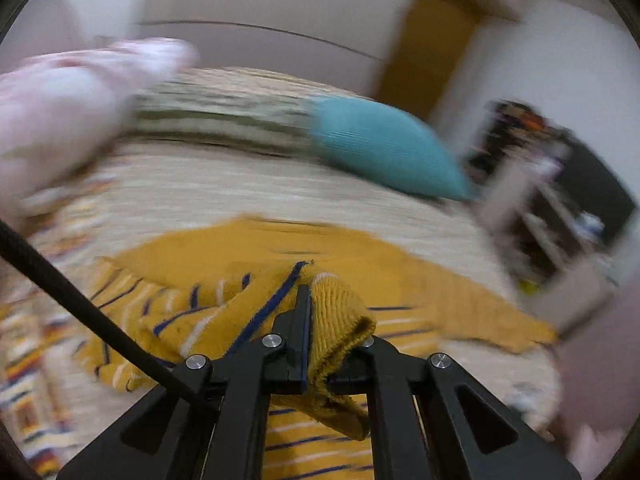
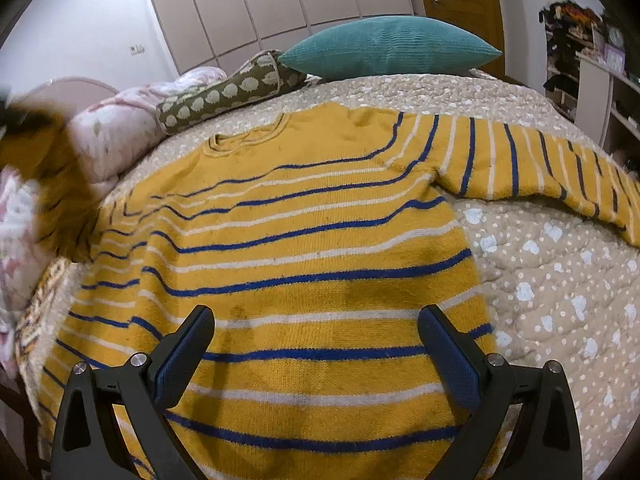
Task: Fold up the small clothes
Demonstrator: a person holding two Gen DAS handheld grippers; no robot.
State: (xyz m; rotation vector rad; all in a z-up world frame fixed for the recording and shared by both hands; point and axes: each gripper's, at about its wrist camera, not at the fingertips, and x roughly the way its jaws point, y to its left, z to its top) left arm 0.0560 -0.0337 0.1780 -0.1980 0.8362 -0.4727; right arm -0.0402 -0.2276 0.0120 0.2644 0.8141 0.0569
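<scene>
A yellow knit sweater (image 2: 312, 248) with blue and white stripes lies spread flat on the bed, neck towards the pillows, its right sleeve (image 2: 532, 164) stretched out to the right. My right gripper (image 2: 316, 332) is open and empty, hovering over the sweater's lower body. My left gripper (image 1: 316, 312) is shut on the cuff of the sweater's left sleeve (image 1: 340, 320) and holds it lifted; that view is motion-blurred. In the right wrist view the lifted sleeve (image 2: 60, 192) shows as a blur at the far left.
The bed has a beige quilted cover (image 2: 560, 280) with white dots. A teal pillow (image 2: 392, 48), an olive patterned cushion (image 2: 228, 92) and a pink blanket (image 2: 116, 128) lie at the head. Shelves (image 2: 580, 60) stand at the right. A black cable (image 1: 80, 304) crosses the left wrist view.
</scene>
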